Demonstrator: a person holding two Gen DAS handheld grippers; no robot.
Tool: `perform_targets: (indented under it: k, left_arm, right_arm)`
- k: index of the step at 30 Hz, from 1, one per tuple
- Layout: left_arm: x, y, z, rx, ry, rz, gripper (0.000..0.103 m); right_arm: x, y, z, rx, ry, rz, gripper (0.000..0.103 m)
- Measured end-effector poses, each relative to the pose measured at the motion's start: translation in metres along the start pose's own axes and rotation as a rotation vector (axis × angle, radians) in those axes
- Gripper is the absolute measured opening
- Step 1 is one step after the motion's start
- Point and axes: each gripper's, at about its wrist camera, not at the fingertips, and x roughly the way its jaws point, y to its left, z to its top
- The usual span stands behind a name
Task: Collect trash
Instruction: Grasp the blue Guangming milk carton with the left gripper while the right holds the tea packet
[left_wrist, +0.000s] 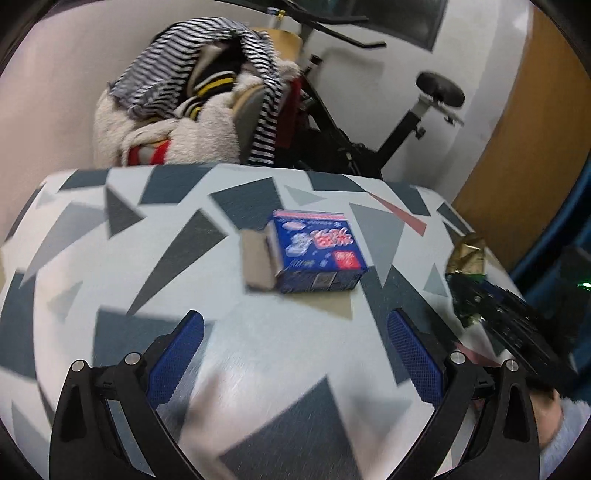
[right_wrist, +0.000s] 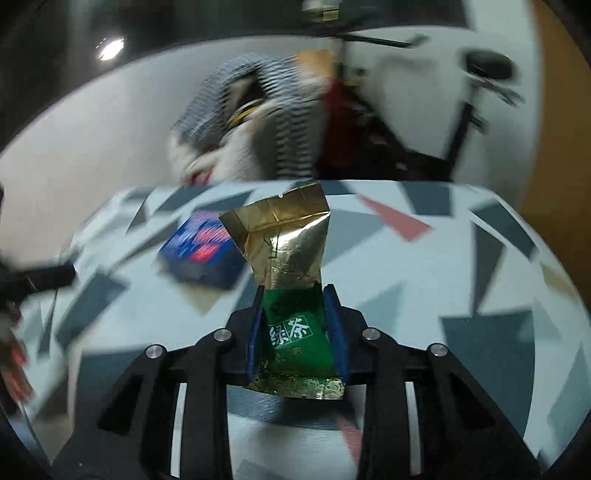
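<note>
A blue carton (left_wrist: 317, 254) with its brown end flap open lies on the patterned table (left_wrist: 110, 258), a little ahead of my left gripper (left_wrist: 295, 325). That gripper is open, with nothing between its blue pads. My right gripper (right_wrist: 295, 295) is shut on a green and gold tea packet (right_wrist: 286, 251), which stands up between its fingers above the table. The same packet (left_wrist: 466, 254) and the right gripper (left_wrist: 517, 325) show at the right edge of the left wrist view. The blue carton (right_wrist: 201, 254) appears blurred left of the packet in the right wrist view.
Behind the table stands a chair heaped with striped and fleecy clothes (left_wrist: 192, 107). An exercise bike (left_wrist: 406, 122) is against the white wall. A wooden door (left_wrist: 524, 129) is at the right. A sleeve and hand (left_wrist: 561, 428) show at the lower right.
</note>
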Motion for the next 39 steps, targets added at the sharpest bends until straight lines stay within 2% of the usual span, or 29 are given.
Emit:
perform_targets:
  k: [3,8,15,18,20,21,22,24,30,35,39]
  left_arm:
    - [0.025,-0.017,0.019,0.046,-0.008,0.045,0.097]
    - [0.062,-0.031,0.042,0.063,0.005,0.116,0.097]
    - [0.102,-0.042,0.059,0.1,0.05,0.169,0.097]
    - [0.122,-0.038,0.057,0.078,0.12,0.203,0.097]
    - [0.129,-0.032,0.054,0.04,0.164,0.202,0.097]
    - [0.129,-0.027,0.052,0.007,0.172,0.185,0.093]
    - [0.125,-0.023,0.05,-0.011,0.16,0.168,0.079]
    - [0.116,-0.02,0.044,-0.012,0.153,0.187,0.079]
    - [0.07,-0.018,0.019,-0.004,0.112,0.088,0.078]
    - [0.021,-0.015,-0.007,0.036,0.07,0.099,0.078]
    - [-0.022,-0.004,-0.033,0.021,0.053,0.103,0.078]
  right_arm:
    - [0.002,-0.005,-0.002,0.004,-0.006,0.002,0.033]
    - [0.007,-0.024,-0.001,0.059,0.02,0.047,0.033]
    - [0.014,-0.027,0.002,0.121,0.033,0.072,0.033]
    - [0.018,-0.026,0.0,0.127,0.036,0.076,0.033]
    - [0.019,-0.028,0.0,0.132,0.035,0.078,0.033]
    - [0.021,-0.029,0.001,0.134,0.036,0.078,0.033]
    - [0.021,-0.03,0.0,0.135,0.036,0.078,0.033]
    - [0.022,-0.03,0.001,0.134,0.038,0.08,0.033]
    - [0.021,-0.028,0.001,0.12,0.037,0.07,0.033]
    - [0.021,-0.027,0.0,0.114,0.034,0.057,0.033]
    - [0.025,-0.012,0.002,0.029,0.055,0.033,0.033]
